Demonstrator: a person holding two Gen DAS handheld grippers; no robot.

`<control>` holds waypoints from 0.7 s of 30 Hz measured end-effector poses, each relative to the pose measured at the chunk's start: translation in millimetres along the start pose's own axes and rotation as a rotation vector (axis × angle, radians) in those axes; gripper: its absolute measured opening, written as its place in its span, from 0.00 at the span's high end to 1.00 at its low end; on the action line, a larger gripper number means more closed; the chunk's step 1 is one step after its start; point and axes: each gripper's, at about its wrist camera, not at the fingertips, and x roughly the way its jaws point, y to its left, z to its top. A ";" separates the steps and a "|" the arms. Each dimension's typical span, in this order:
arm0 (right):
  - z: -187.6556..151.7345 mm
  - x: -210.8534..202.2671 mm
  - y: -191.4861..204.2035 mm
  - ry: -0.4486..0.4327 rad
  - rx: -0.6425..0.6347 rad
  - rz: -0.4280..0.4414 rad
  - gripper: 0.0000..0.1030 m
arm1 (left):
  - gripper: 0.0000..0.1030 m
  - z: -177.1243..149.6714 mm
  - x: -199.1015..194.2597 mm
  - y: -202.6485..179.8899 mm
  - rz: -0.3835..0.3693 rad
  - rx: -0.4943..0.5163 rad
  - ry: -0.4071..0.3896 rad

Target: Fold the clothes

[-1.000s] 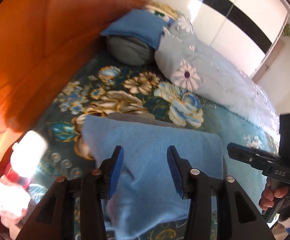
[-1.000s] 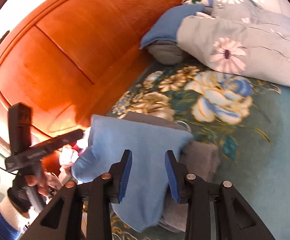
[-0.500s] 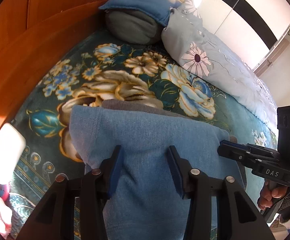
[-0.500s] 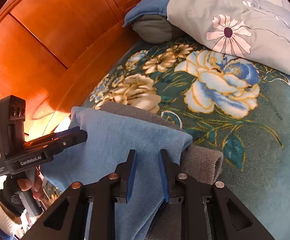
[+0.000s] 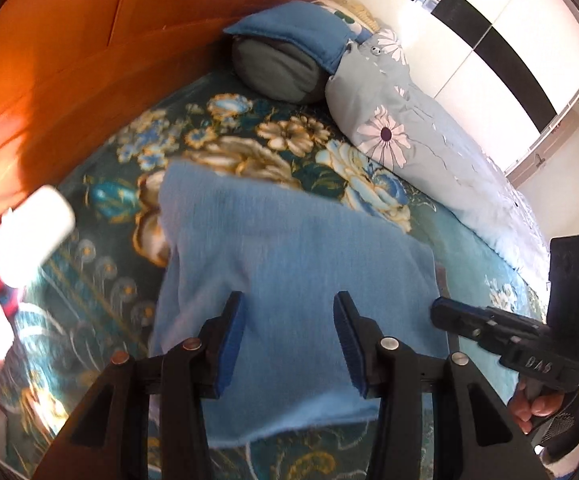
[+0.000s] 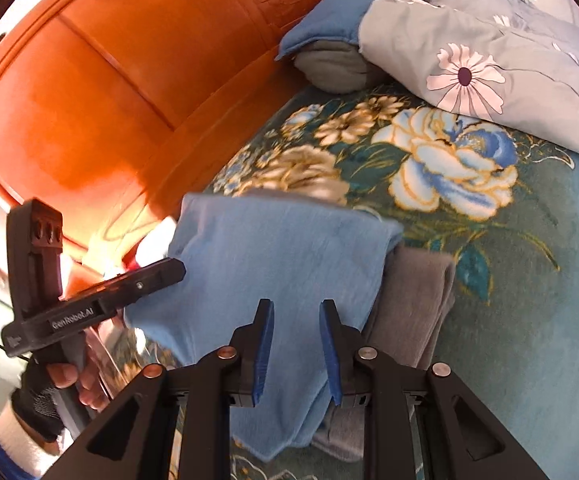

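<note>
- Where the two views overlap, a floral bedspread [image 6: 509,320] covers the bed, bounded by an orange wooden headboard [image 6: 137,80].
- Grey flowered quilt [image 5: 421,136] lies bunched at the far side, against a blue pillow [image 5: 301,36].
- Blue garment [image 5: 289,264] lies folded on the bedspread, over a grey garment [image 6: 413,304].
- Left gripper [image 5: 287,340]: fingers spread above the blue garment, pinching nothing.
- Right gripper [image 6: 295,350]: narrower gap, jaws opening, blue garment beneath and not pressed.
</note>
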 end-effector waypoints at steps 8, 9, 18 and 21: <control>-10.2 -7.6 7.9 -0.027 -0.013 -0.014 0.74 | 0.55 -11.4 -15.5 -13.4 0.034 0.004 -0.032; -11.4 -12.5 10.5 -0.036 -0.021 -0.017 0.74 | 0.55 -14.6 -19.4 -17.1 0.040 0.011 -0.037; -50.8 -40.6 25.1 -0.032 -0.083 -0.062 0.72 | 0.21 -68.9 -39.8 -43.9 0.049 0.003 -0.046; -66.8 -39.8 22.1 -0.009 -0.079 -0.065 0.71 | 0.14 -88.4 -40.0 -45.5 0.062 0.000 -0.029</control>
